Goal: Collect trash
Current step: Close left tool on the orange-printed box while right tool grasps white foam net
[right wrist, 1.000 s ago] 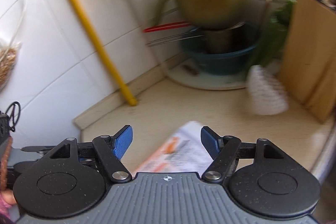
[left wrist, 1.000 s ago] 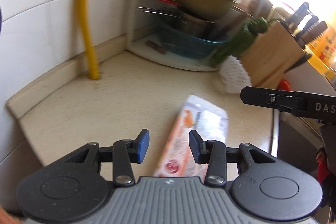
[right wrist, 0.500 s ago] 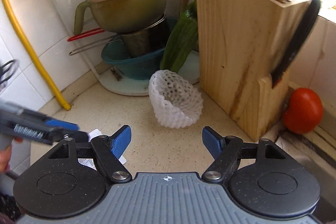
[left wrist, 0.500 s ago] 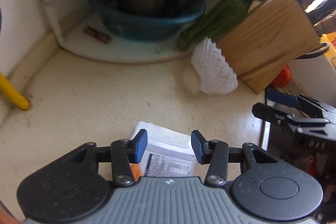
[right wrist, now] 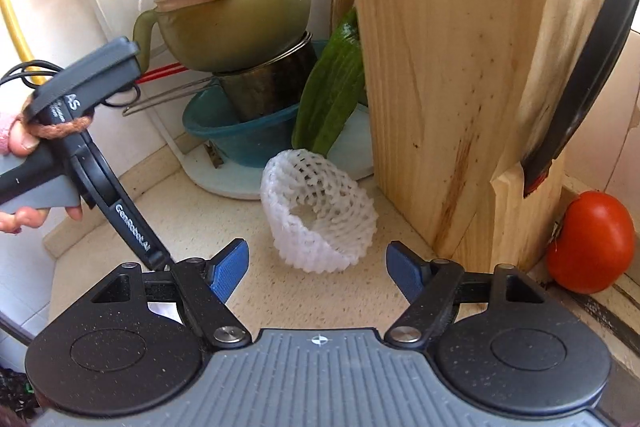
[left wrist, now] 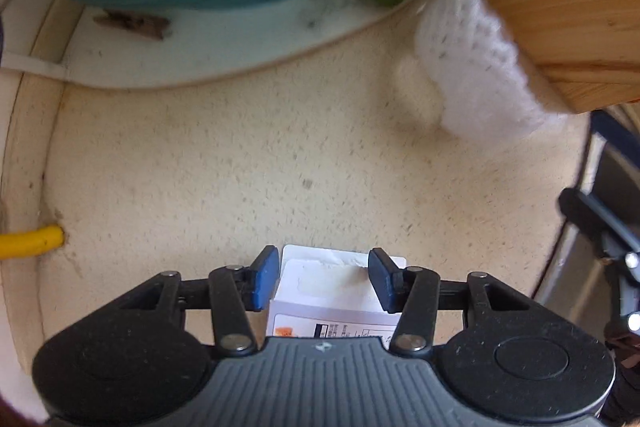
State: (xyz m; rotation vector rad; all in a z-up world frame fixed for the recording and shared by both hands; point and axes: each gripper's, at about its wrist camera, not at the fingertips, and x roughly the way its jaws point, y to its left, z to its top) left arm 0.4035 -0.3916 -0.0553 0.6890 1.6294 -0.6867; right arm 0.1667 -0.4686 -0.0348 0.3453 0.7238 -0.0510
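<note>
**Both grippers closed in on the counter trash**

Since the earlier frames, both hands had swung away from the tiled wall toward the counter's far corner, and the left gripper (left wrist: 322,277) had tipped to look straight down. The beige counter (left wrist: 240,163) filled its view, with a teal basin (right wrist: 236,135) and a wooden knife block (right wrist: 460,87) at the far side. A white foam fruit net (right wrist: 318,213) lay on its side just beside the block. Nearest, a white paper packet (left wrist: 332,291) lay flat on the counter. The left jaws, which had just been opening, stood apart with the packet's end between them, pads not pressing. The right gripper (right wrist: 318,267) hung spread wide and empty, facing the net. The step in hand looked like lining up two pickups. Next, each gripper would likely need to lower and pinch its item.
</note>
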